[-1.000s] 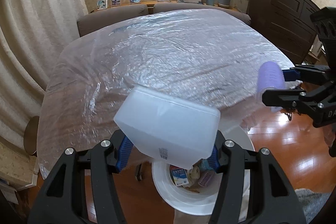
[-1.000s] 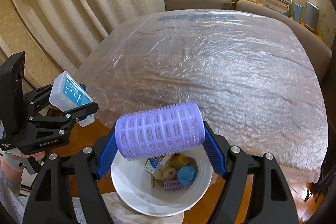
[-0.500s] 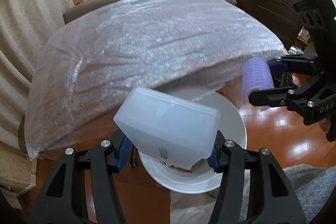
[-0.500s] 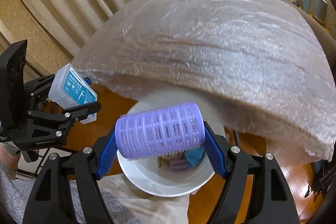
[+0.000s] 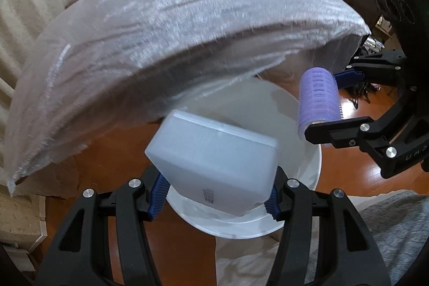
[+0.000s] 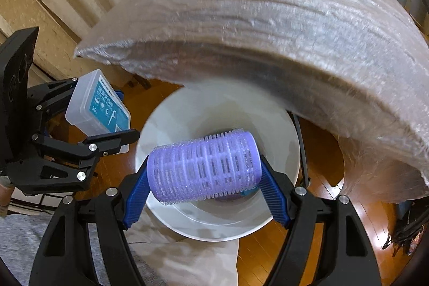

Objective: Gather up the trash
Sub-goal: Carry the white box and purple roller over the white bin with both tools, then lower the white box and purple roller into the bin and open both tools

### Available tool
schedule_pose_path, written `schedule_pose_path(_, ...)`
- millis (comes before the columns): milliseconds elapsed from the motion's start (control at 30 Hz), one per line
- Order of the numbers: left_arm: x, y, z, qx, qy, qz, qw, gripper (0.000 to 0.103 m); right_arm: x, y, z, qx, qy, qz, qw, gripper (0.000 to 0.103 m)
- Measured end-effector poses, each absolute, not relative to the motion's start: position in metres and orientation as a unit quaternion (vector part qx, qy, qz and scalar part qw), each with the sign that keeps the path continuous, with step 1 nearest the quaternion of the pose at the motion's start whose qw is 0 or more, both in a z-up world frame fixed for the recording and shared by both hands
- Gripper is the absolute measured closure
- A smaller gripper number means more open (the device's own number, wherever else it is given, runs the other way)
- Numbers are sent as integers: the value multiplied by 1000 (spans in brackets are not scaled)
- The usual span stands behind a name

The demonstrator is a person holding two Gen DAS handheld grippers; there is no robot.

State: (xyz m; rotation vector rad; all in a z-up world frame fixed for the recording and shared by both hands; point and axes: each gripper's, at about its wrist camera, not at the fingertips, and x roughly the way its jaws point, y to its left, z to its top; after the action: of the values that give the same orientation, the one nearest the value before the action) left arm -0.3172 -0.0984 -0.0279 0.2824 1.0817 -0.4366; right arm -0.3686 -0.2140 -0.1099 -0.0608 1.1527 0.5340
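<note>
Trash bin (image 6: 291,152), white, round, open-topped, sits on the wood floor just under the edge of the plastic-covered table (image 6: 268,18), below both grippers. Right gripper (image 6: 205,188) is clamped on a purple hair roller (image 6: 203,168), long axis crosswise between the blue pads, hanging directly over the bin mouth. Left gripper (image 5: 215,196) is closed around a translucent plastic box (image 5: 214,165) with a teal label, tilted. In the left wrist view it's over the near rim; from the right wrist view it looks off to the bin's left side, so probably only partly over the opening. Bin contents mostly hidden behind the roller; something purple and blue at the bottom. Right hand is better placed: a straight release should drop the roller in. Left likely needs a shift toward centre first.
</note>
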Motion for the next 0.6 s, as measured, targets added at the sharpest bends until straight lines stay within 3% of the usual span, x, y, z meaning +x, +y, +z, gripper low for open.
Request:
schedule_pose_path(533, -305, -107, -84, 143, 542, -210, 801, 44, -341, -210, -159, -22, 556, 223, 800, 29)
schedule_pose_path(567, -308, -108, -86, 136, 542, -220, 800, 43, -339, -211, -160, -19, 557, 221, 800, 29)
schedule_pose_path(600, -308, -108, -87, 130, 542, -227, 798, 32, -338, -212, -160, -16, 557, 219, 801, 29)
